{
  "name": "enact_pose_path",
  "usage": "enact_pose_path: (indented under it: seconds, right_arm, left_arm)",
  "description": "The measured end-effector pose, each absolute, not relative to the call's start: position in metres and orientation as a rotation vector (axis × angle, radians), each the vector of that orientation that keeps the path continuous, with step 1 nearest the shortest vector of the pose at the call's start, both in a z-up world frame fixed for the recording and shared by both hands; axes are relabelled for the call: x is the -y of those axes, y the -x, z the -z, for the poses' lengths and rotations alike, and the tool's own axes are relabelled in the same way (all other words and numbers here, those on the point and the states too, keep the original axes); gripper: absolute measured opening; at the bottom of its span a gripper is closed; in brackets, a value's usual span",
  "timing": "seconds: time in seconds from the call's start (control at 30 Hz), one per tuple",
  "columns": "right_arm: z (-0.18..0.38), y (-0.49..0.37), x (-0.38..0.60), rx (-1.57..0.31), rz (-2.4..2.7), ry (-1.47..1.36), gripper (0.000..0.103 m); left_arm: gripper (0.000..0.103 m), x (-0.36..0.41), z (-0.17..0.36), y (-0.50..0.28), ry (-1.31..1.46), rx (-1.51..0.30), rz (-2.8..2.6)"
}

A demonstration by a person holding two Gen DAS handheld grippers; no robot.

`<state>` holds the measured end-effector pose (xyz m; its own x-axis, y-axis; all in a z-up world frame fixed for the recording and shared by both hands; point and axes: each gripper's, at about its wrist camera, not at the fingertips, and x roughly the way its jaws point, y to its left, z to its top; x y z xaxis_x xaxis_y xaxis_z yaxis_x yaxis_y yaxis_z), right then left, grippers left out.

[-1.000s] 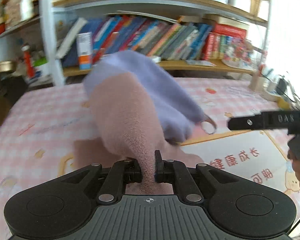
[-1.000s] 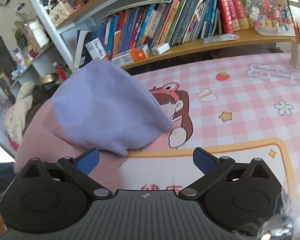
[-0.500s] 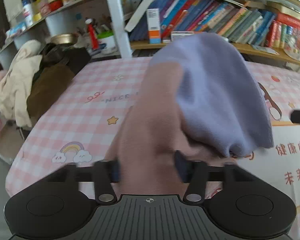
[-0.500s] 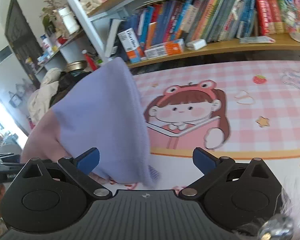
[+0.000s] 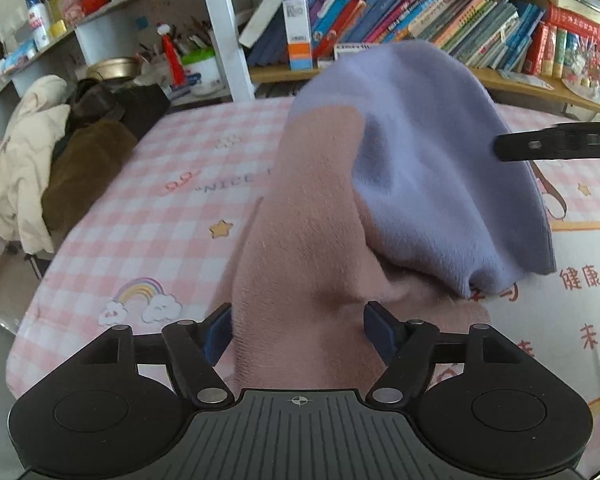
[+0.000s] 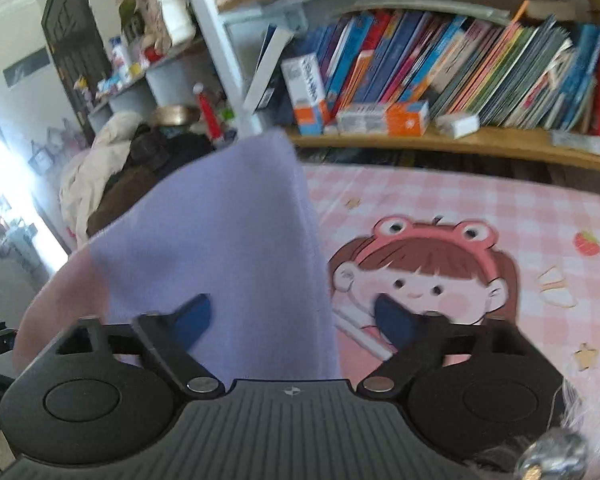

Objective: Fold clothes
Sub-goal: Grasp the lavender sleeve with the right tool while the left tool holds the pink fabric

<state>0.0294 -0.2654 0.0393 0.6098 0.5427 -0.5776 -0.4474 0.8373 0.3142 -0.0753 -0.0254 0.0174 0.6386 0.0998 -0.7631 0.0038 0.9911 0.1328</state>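
Both tongs gaped wide around a pink and purple garment.

The left tongs point(image 5: 298, 330) and right tongs point(image 6: 290, 320) stood spread, gripping nothing, with the garment point(image 5: 340, 208) draped between their fingers, heaped near the desk's point(image 5: 148, 216) left edge, below the bookshelf point(image 5: 440, 28).

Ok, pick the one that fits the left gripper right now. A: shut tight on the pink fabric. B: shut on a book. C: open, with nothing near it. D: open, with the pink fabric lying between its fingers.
D: the left gripper has its fingers spread wide, with the pink fabric lying loose between them.
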Motion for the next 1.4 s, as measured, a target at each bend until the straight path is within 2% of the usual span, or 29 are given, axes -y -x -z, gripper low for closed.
enact_pose_path:
  seconds: [0.03,0.07,0.1,0.13,0.3,0.53,1.0,1.1,1.4]
  right_arm:
    - [-0.036,-0.030,0.261,-0.736,-0.589,-0.139,0.044]
    - [-0.033,-0.030,0.258,-0.759,-0.604,-0.134,0.031]
    - [-0.030,-0.029,0.254,-0.781,-0.627,-0.136,0.009]
    - [-0.029,-0.026,0.254,-0.800,-0.673,-0.157,0.007]
    - [-0.035,-0.008,0.270,-0.833,-0.792,-0.353,0.006]
    - [-0.059,0.014,0.306,-0.783,-0.863,-0.558,0.006]
    - [-0.051,0.033,0.319,-0.859,-0.828,-0.525,0.006]
    - [-0.063,0.024,0.329,-0.813,-0.856,-0.609,0.006]
    - [-0.100,-0.004,0.360,-0.666,-0.932,-0.855,0.006]
  left_arm:
    - [0.072,0.026,-0.016,0.074,-0.123,-0.882,-0.049]
    - [0.072,0.025,-0.014,0.073,-0.121,-0.885,-0.045]
    - [0.072,0.025,-0.014,0.072,-0.124,-0.885,-0.042]
    - [0.072,0.026,-0.013,0.070,-0.127,-0.886,-0.038]
    - [0.078,0.025,-0.017,0.064,-0.145,-0.871,-0.041]
    - [0.081,0.031,-0.036,0.064,-0.161,-0.794,-0.057]
    - [0.083,0.061,-0.059,0.110,-0.103,-0.695,0.042]
    - [0.088,0.070,-0.067,0.123,-0.115,-0.675,0.105]
    - [0.088,0.077,-0.049,0.128,-0.172,-0.738,0.032]
